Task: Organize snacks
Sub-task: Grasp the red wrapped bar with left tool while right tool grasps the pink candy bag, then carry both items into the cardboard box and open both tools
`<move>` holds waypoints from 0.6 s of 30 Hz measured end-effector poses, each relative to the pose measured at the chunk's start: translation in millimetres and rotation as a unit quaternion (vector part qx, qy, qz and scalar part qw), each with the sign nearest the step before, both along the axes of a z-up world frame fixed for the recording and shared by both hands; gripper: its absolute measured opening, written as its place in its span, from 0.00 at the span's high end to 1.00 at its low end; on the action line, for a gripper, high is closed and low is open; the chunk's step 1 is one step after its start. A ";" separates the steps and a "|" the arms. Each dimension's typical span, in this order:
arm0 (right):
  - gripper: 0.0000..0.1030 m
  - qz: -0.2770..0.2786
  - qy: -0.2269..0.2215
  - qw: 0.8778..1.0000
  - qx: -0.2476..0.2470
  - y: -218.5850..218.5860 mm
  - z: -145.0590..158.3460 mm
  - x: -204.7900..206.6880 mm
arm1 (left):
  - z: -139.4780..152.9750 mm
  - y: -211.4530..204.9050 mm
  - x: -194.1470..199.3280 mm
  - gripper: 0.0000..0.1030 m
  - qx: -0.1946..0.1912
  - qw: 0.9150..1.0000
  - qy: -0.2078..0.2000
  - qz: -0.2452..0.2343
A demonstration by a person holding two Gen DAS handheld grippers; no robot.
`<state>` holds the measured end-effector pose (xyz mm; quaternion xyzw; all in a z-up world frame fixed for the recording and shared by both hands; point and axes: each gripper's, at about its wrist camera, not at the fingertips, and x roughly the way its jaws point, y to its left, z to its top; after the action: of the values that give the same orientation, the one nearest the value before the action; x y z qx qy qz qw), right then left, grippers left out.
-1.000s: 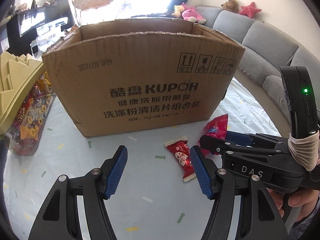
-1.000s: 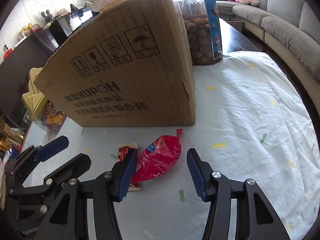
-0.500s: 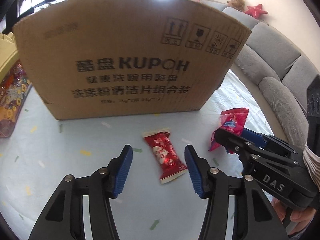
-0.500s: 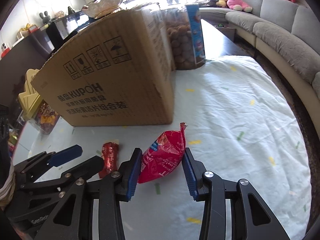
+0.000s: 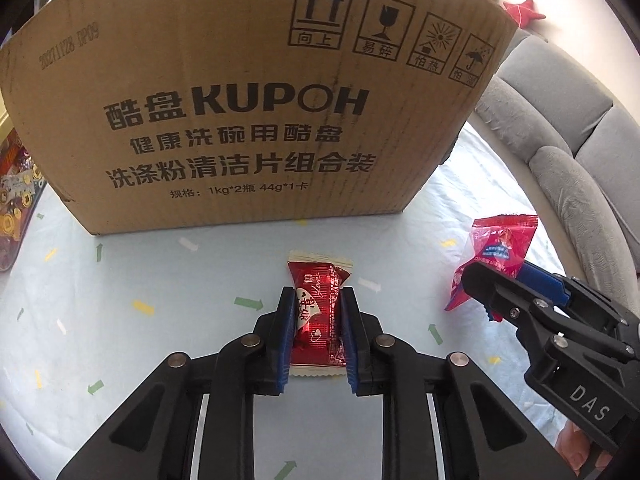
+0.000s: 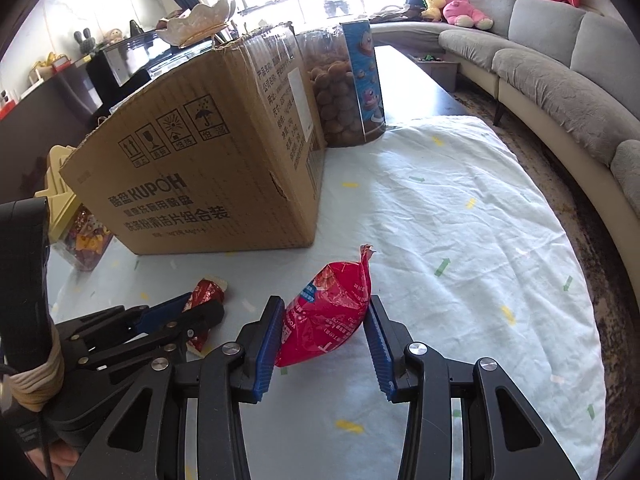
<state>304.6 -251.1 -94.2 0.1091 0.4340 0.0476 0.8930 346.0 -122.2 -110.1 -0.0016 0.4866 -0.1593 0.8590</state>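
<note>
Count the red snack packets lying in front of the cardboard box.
2: dark red candy between the left gripper's pads, puffy red packet between the right gripper's. The box may hide others.

Right gripper (image 6: 326, 330) clamps red snack bag (image 6: 326, 314) beside cardboard box (image 6: 208, 164)

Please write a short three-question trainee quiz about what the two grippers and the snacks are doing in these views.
1. True or false: the left gripper is shut on the dark red candy bar.
2. What lies between the right gripper's fingers? A) plush toy B) bright red snack pouch C) nut jar
3. Fill in: behind both snacks stands a cardboard ___.

Key: 1 true; 2 B; 3 box.
</note>
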 end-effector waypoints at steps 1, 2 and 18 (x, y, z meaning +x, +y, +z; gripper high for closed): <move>0.59 0.001 0.000 1.000 -0.001 0.6 0.4 -0.7 | 1.7 0.9 -1.1 0.78 -0.002 1.000 -0.002 0.000; 0.59 0.002 -0.001 1.000 -0.002 1.4 1.0 -1.7 | 3.4 0.9 -1.3 0.78 -0.003 1.000 -0.005 0.000; 0.59 0.014 -0.046 0.999 -0.010 18.8 43.5 -21.3 | 63.5 44.3 -38.7 0.78 -0.042 0.997 -0.071 0.005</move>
<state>283.3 -232.3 -50.7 0.0913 0.3945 0.0608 0.9123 307.3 -77.8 -46.6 -0.0289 0.4168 -0.1754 0.8915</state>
